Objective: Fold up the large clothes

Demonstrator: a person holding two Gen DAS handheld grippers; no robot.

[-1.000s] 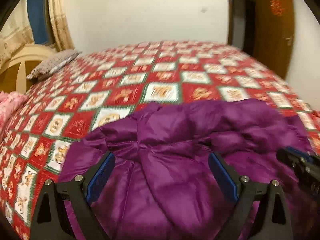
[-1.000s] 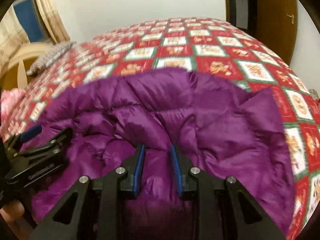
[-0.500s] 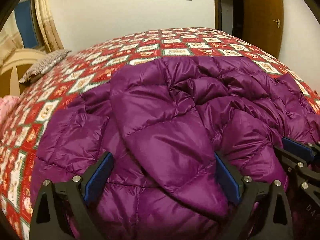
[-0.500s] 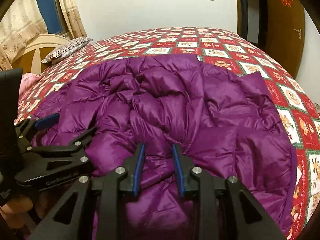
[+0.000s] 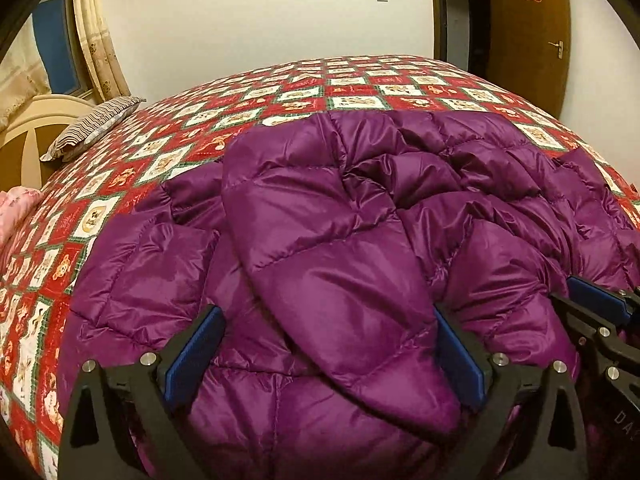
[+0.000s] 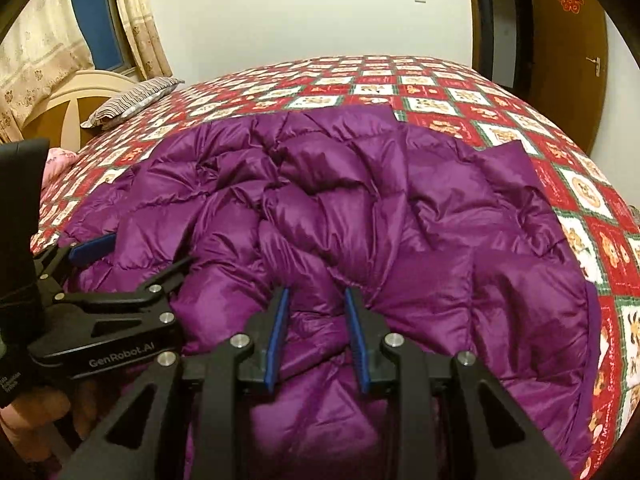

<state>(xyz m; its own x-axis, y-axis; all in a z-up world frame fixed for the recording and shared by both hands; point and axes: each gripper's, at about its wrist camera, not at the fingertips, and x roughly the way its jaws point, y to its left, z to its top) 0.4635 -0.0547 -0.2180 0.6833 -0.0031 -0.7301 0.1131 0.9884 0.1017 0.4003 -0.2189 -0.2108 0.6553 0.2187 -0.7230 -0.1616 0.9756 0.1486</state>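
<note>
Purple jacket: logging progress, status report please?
Left gripper open over purple jacket. Right gripper pinching a jacket fold. Nothing in the way.

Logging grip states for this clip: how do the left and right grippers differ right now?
The left gripper stands wide open, its jaws having just been opening, the purple down jacket between its pads but not pinched; the right gripper is narrow, clamped on a bunched fold of it. Both have blue pads and point down at the jacket's near edge.

Your purple quilted down jacket (image 5: 344,264) lies crumpled on the red patchwork bedspread (image 5: 360,92); the striped pillow (image 5: 94,126) sits far left, beside the headboard (image 5: 28,136).
</note>
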